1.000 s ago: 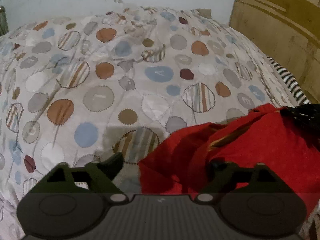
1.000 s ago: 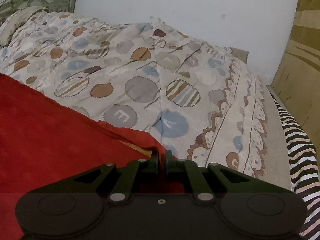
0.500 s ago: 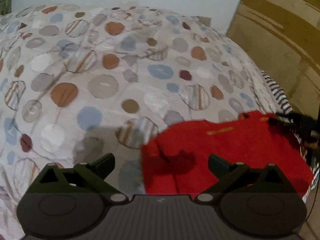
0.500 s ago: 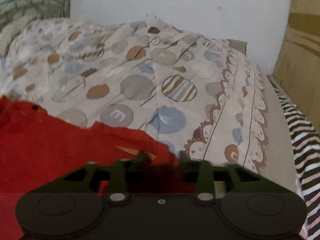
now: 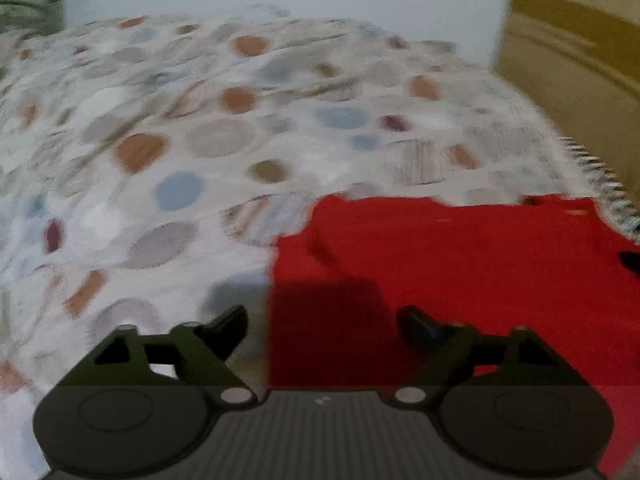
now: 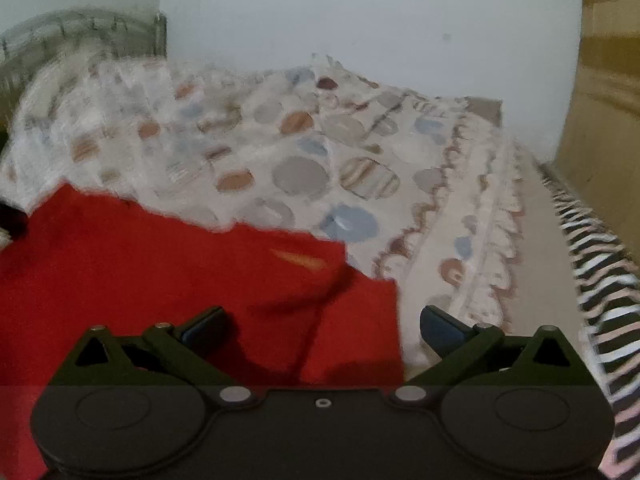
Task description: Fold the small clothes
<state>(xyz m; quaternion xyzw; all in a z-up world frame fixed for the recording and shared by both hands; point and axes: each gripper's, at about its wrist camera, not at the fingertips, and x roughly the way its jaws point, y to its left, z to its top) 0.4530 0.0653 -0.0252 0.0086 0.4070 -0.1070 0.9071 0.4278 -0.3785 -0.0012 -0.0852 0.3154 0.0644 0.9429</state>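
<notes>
Dotted quilt (image 5: 224, 140), flat red garment (image 5: 460, 260)

The left gripper (image 5: 322, 320) hangs over the red garment's (image 5: 460, 264) near left edge, jaws closing, nothing pinched; the garment lies flat on the spotted bedspread (image 5: 200, 140); wall beyond.

garment (image 5: 460, 264): red | bedspread (image 5: 208, 140): pale, multicoloured circles | sheet (image 6: 600, 280): black-white stripes

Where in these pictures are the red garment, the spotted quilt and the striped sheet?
Red garment (image 5: 460, 264): left wrist view, middle of the flat cloth.
Spotted quilt (image 6: 300, 176): right wrist view, a grey circle.
Striped sheet (image 6: 600, 280): right wrist view, exposed strip beside the quilt.
</notes>
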